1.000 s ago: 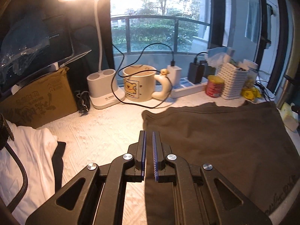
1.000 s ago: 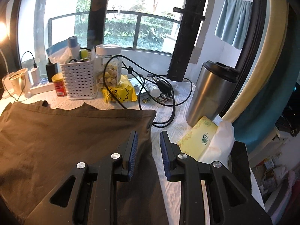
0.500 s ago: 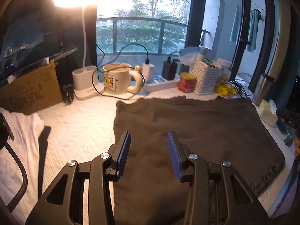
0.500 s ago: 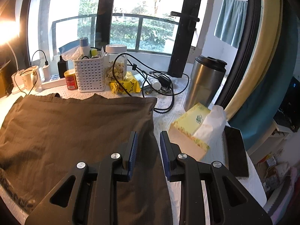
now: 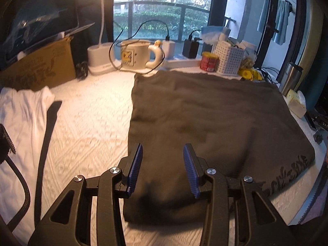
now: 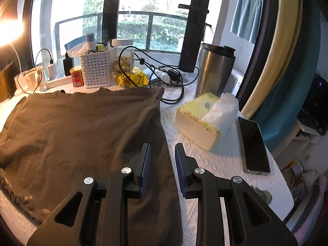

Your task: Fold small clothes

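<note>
Left gripper (image 5: 163,169) gapes, jaws just been opening, nothing between pads, hovering over near left part of brown garment (image 5: 205,119). Right gripper (image 6: 162,165) part open, empty, straddling garment's right edge from above. Judged step: 1 fold laid, you now reposition for next. Next move calls for you to lower both claws onto near edge, pinch all layers, carry evenly. Garment lies flat on white table cover (image 5: 88,127), doubled, square-ish, printed lettering along near right hem, light wrinkles.
</note>
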Action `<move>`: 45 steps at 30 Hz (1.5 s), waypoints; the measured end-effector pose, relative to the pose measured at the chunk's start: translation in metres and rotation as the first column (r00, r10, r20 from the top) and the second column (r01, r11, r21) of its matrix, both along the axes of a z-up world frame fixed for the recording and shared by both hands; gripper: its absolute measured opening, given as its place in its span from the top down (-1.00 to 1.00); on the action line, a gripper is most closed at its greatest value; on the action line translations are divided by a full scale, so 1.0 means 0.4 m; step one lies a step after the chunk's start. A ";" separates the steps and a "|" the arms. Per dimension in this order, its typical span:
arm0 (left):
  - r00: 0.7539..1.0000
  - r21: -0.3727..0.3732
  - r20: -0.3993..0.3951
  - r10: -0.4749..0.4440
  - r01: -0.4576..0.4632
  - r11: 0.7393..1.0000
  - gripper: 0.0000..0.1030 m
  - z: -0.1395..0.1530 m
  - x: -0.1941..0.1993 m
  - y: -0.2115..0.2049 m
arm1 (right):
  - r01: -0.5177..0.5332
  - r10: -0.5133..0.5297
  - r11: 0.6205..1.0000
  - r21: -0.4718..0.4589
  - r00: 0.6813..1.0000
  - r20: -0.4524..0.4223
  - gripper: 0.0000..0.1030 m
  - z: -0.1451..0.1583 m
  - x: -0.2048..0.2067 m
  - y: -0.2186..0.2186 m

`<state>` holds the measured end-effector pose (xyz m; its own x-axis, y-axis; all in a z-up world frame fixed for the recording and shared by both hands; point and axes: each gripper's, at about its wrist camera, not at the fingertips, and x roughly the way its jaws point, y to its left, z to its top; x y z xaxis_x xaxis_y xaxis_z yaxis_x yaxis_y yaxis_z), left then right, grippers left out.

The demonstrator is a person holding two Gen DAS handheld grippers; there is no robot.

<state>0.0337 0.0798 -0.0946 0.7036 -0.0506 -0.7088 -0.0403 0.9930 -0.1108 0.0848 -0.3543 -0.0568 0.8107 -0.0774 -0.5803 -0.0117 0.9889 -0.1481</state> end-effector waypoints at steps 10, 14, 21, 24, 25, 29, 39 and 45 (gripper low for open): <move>0.999 -0.002 -0.038 0.022 -0.022 1.000 0.21 -0.038 -0.050 0.018 | 0.027 -0.027 1.000 0.003 0.998 -0.055 0.35 -0.052 -0.058 -0.030; 0.999 -0.006 -0.045 0.023 -0.023 1.000 0.21 -0.043 -0.065 0.022 | 0.041 -0.040 0.999 0.009 0.996 -0.078 0.35 -0.066 -0.079 -0.042; 0.997 -0.023 -0.069 0.027 -0.029 0.999 0.21 -0.064 -0.091 0.026 | 0.039 -0.034 0.998 0.040 0.991 -0.132 0.35 -0.101 -0.117 -0.054; 0.997 -0.029 -0.076 0.026 -0.028 0.999 0.21 -0.073 -0.098 0.028 | 0.036 -0.028 0.998 0.054 0.989 -0.148 0.34 -0.112 -0.133 -0.055; 0.997 -0.031 -0.079 0.026 -0.028 0.999 0.21 -0.077 -0.100 0.029 | 0.036 -0.026 0.998 0.059 0.988 -0.150 0.32 -0.113 -0.137 -0.054; 0.997 -0.028 -0.079 0.019 -0.022 0.999 0.17 -0.084 -0.105 0.027 | 0.032 -0.019 0.996 0.079 0.987 -0.157 0.31 -0.120 -0.152 -0.053; 0.998 0.007 -0.062 -0.017 0.017 1.000 0.05 -0.092 -0.108 0.013 | 0.029 -0.009 0.992 0.119 0.987 -0.162 0.31 -0.144 -0.168 -0.045; 0.992 0.013 -0.101 -0.073 0.075 0.997 0.82 -0.080 -0.116 0.007 | 0.023 0.003 0.982 0.190 0.991 -0.137 0.48 -0.149 -0.181 -0.054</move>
